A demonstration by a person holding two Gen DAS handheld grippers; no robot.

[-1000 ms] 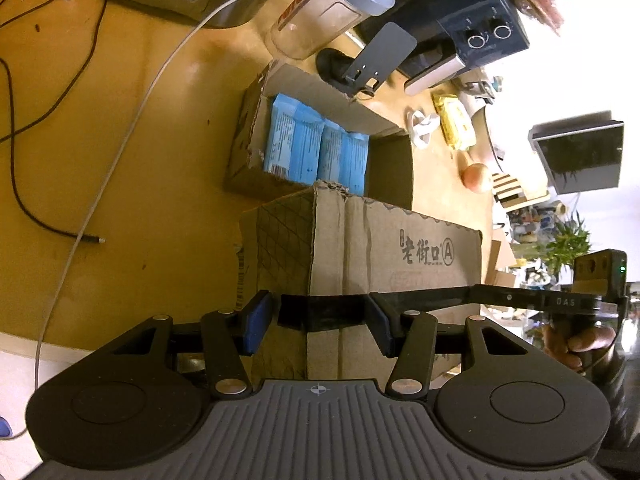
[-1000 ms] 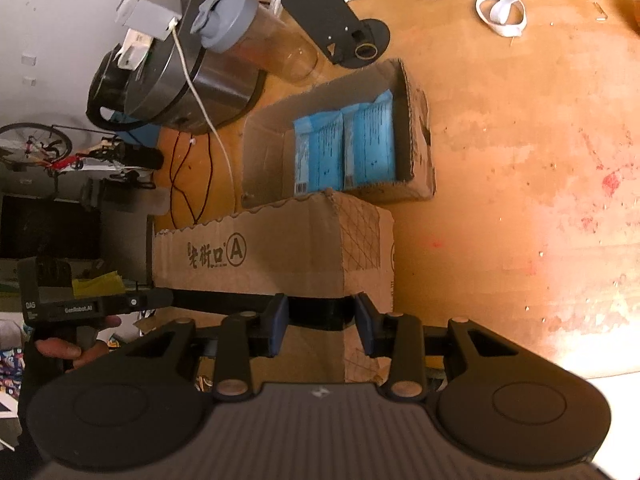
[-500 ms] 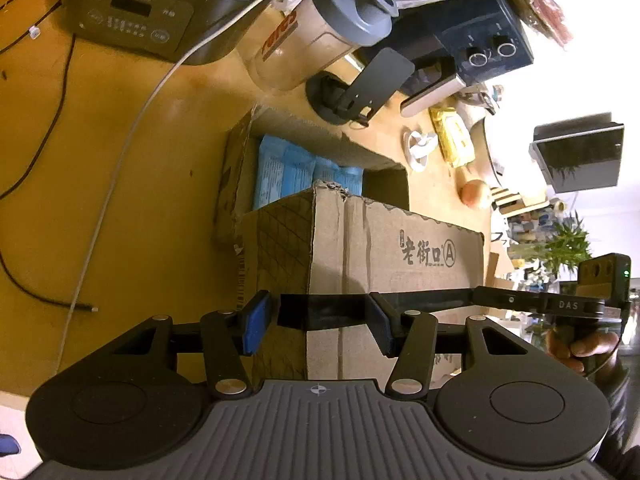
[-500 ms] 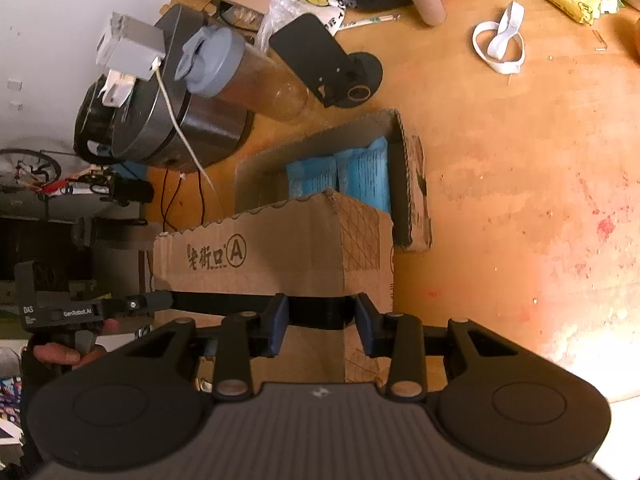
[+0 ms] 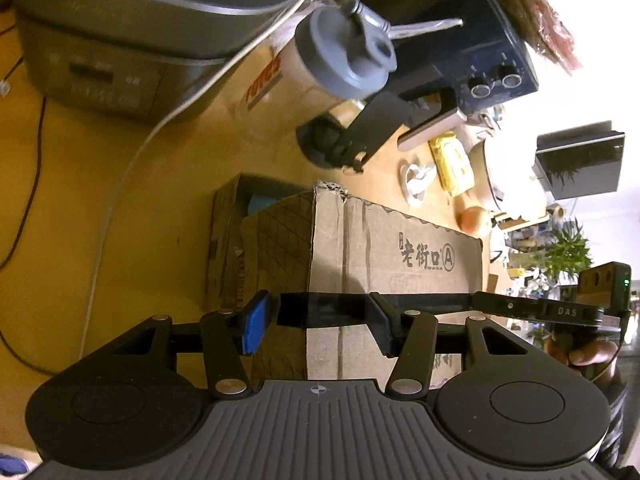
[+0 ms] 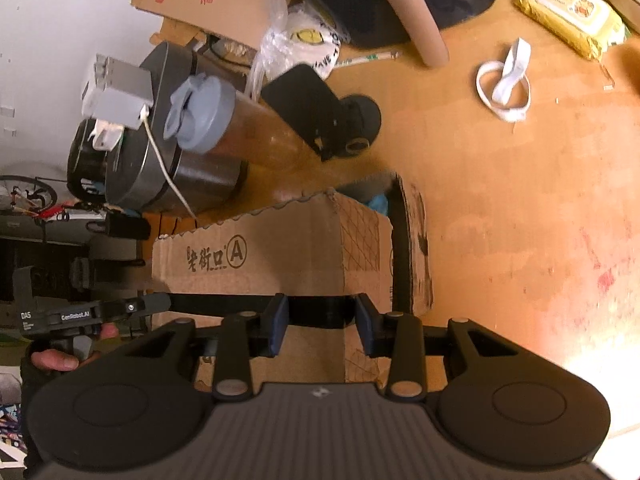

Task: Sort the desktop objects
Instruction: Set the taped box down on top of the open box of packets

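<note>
Between the two grippers, a cardboard box printed with characters and a circled A, carried above an open carton of blue packets on the wooden desk. Left gripper and right gripper jaws spread, pressed against opposite box sides. Behind: grey-lidded shaker bottle, rice cooker, black stand.

Left gripper and right gripper face each other, jaws parted, each held by a hand
</note>
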